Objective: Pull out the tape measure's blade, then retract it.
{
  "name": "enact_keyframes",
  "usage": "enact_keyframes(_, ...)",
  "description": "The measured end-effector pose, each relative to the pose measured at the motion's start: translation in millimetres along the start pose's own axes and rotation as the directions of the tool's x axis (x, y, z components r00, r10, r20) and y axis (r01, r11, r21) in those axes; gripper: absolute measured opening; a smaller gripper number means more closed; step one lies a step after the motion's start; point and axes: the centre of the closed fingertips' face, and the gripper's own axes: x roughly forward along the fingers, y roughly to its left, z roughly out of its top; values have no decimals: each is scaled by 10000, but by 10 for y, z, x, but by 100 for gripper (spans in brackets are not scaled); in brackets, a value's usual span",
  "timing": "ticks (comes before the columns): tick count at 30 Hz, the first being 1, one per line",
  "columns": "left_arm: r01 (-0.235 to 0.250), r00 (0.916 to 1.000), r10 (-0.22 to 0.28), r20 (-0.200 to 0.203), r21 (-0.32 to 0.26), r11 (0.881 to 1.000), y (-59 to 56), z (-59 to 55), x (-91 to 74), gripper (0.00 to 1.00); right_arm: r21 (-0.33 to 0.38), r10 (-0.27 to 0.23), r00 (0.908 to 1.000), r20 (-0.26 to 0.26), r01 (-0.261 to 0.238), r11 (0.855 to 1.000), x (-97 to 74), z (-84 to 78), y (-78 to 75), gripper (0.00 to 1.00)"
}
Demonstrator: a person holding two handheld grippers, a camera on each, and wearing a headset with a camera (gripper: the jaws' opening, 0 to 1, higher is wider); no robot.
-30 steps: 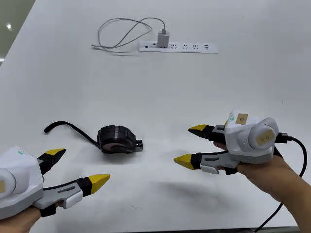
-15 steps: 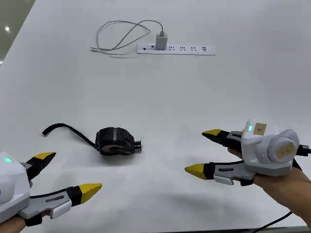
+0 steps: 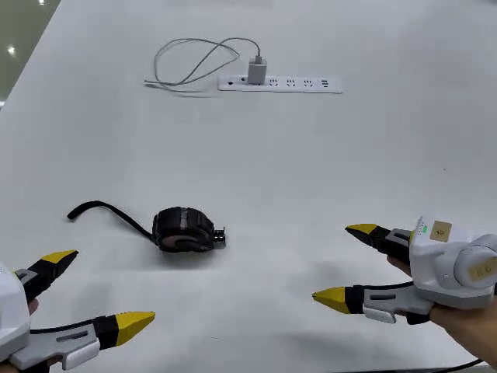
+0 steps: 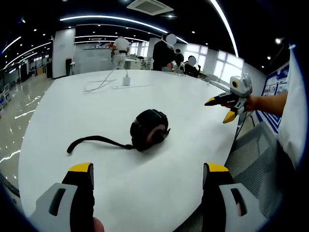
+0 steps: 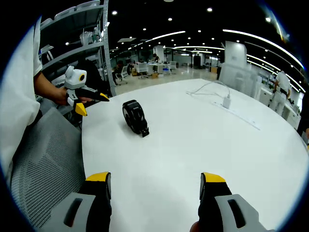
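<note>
While the tape measure (image 3: 184,229) lies on the white table (image 3: 311,155) between your two hands, touching neither, your left gripper (image 3: 105,287) and right gripper (image 3: 339,263) both hover with jaws spread wide, holding nothing. Its black strap (image 3: 101,208) trails toward your left.

Black tape measure (image 3: 184,229) on its side, blade retracted, strap trailing.

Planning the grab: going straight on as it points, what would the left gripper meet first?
Likely the black round tape measure, roughly centred ahead of the left gripper; nothing lies between.
</note>
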Motion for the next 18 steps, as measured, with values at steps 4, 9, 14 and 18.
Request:
enact_keyframes(4, 17, 10000, -17, 1, -2, 10000, 13, -44, -26, 92, 84, -53, 9999, -148, 54, 10000, -40, -95, 15, 74)
enact_keyframes(9, 42, 10000, -42, -29, 71, 10000, 11, -79, -57, 93, 253, -171, 9998, -118, 174, 9995, -95, -161, 19, 81)
enact_keyframes(14, 65, 9998, -60, -196, 268, 9996, 24, -140, -79, 93, 358, -304, 9994, -134, 309, 9989, -134, -211, 15, 87)
enact_keyframes(18, 59, 9997, -51, -227, 376, 9993, 37, -163, -103, 95, 378, -392, 9992, -105, 395, 9985, -164, -217, 11, 91)
